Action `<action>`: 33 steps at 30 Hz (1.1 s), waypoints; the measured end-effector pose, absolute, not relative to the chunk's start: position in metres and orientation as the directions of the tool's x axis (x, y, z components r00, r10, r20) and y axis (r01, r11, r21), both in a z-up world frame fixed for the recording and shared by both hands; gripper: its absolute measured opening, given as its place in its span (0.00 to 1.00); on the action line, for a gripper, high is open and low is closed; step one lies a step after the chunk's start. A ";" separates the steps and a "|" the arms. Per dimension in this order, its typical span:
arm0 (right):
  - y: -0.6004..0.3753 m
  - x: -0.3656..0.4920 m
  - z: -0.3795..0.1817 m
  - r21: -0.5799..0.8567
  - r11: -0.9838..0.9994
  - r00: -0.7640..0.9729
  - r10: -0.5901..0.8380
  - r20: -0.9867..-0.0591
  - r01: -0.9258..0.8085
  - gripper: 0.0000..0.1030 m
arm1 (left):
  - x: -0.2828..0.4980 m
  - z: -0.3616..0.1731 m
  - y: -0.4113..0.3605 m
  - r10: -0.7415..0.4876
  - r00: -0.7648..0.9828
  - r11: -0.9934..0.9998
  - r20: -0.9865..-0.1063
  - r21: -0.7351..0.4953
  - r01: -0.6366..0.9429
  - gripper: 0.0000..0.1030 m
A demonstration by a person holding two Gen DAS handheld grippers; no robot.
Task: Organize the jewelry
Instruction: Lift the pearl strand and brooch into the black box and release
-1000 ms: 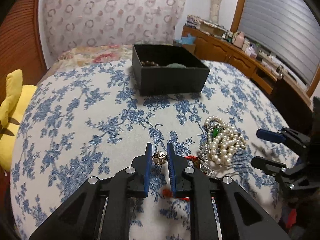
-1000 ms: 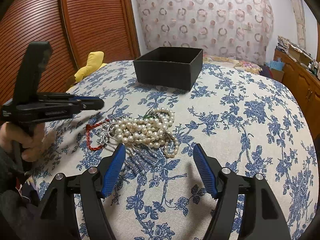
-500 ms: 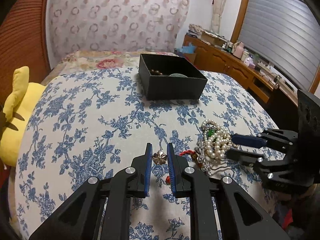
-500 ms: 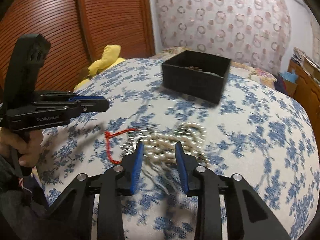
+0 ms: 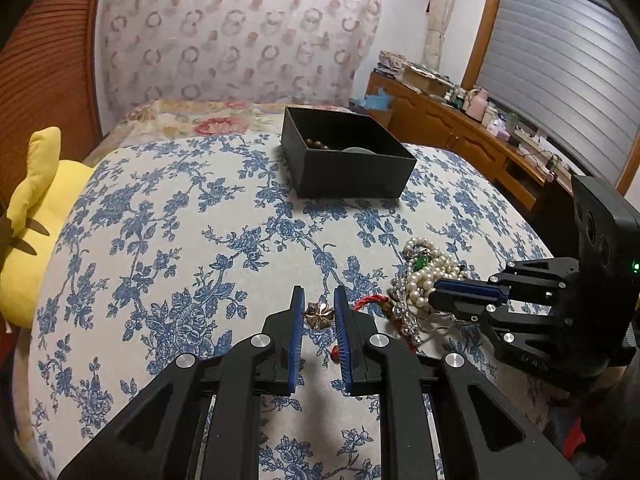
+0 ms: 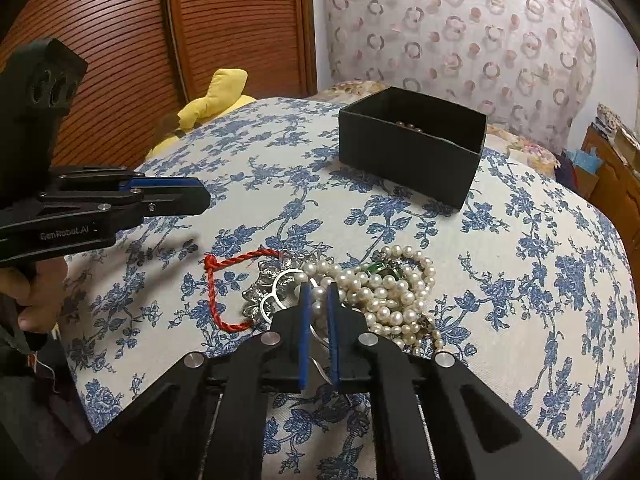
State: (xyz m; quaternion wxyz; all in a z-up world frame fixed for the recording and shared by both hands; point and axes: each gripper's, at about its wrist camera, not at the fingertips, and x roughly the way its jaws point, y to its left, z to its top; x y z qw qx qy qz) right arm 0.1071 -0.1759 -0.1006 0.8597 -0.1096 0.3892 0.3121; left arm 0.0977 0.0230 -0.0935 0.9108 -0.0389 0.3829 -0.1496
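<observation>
My left gripper (image 5: 317, 307) is shut on a small gold flower-shaped brooch (image 5: 319, 314) and holds it above the bedspread. My right gripper (image 6: 316, 294) is shut on pieces in the jewelry pile (image 6: 372, 288), between a silver ring piece (image 6: 285, 280) and the pearl necklaces; what exactly it pinches is hidden. A red cord (image 6: 224, 280) lies left of the pile. The black open box (image 5: 346, 158) stands further back with brown beads inside; it also shows in the right wrist view (image 6: 412, 142).
The blue-flowered bedspread (image 5: 168, 240) covers the bed. A yellow plush toy (image 5: 36, 204) lies at its left edge. A wooden sideboard (image 5: 460, 136) with clutter runs along the right. A slatted wooden door (image 6: 120, 40) stands behind.
My right gripper has come down onto the jewelry pile and closed from wide open to shut. My left gripper has kept its grip on the brooch and lifted a little.
</observation>
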 end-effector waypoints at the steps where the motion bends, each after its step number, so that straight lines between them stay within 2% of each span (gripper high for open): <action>1: -0.177 0.107 -0.100 0.056 0.781 0.503 0.453 -0.736 -0.621 0.08 | 0.098 -0.093 0.023 -0.302 0.663 0.952 -0.685 -0.185 0.243 0.13; 11: -0.195 0.101 -0.048 0.036 0.791 0.583 0.480 -0.656 -0.611 0.08 | 0.094 -0.071 0.020 -0.309 0.688 0.950 -0.656 -0.179 0.256 0.13; 33: -0.210 0.108 0.074 -0.105 0.804 0.737 0.473 -0.483 -0.585 0.08 | 0.107 -0.024 0.017 -0.321 0.737 0.945 -0.595 -0.154 0.288 0.13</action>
